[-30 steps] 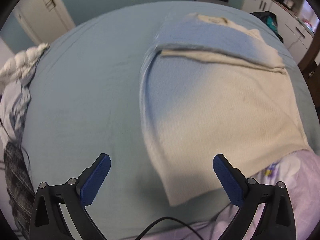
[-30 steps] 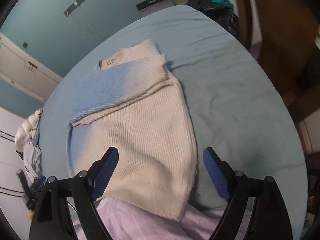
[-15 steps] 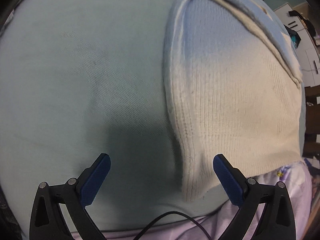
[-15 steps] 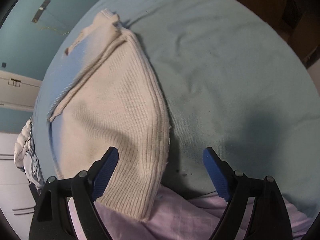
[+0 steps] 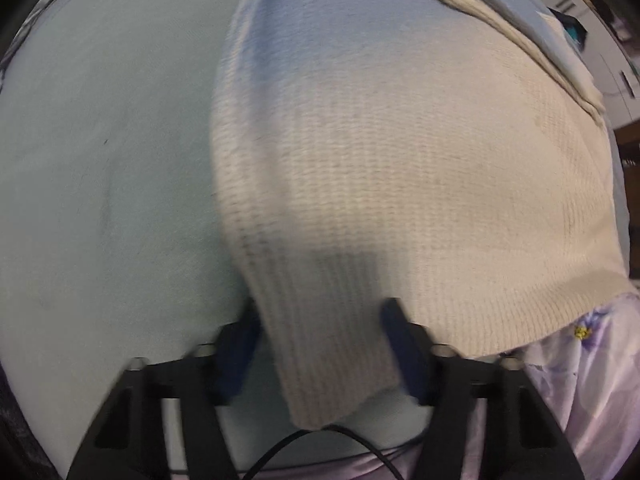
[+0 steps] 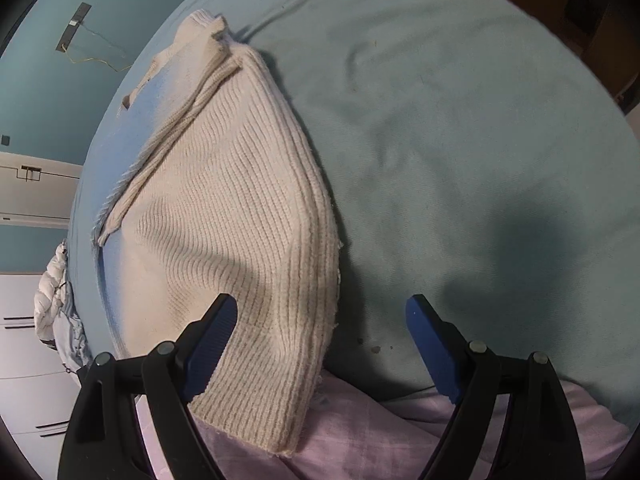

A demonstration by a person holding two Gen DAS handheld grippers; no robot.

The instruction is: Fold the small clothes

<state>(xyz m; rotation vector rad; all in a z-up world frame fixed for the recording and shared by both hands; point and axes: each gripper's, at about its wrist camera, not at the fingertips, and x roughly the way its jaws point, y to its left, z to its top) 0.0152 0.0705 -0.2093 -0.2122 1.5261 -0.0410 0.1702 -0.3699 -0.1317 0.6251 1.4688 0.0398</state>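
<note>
While blurred, left gripper [image 5: 320,320] jaws have been closing, seemingly pinching sweater [image 5: 400,160] corner, lower centre | right gripper [image 6: 320,312] unchanged, wide.

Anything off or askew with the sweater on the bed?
Slightly. The sweater's bottom hem overhangs the blue sheet onto the lilac fabric, and a few dark specks dot the sheet beside it. No damage visible.

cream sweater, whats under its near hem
Under the cream sweater lie the teal bedsheet and, at the near hem, lilac fabric; anything beneath its middle is covered.
</note>
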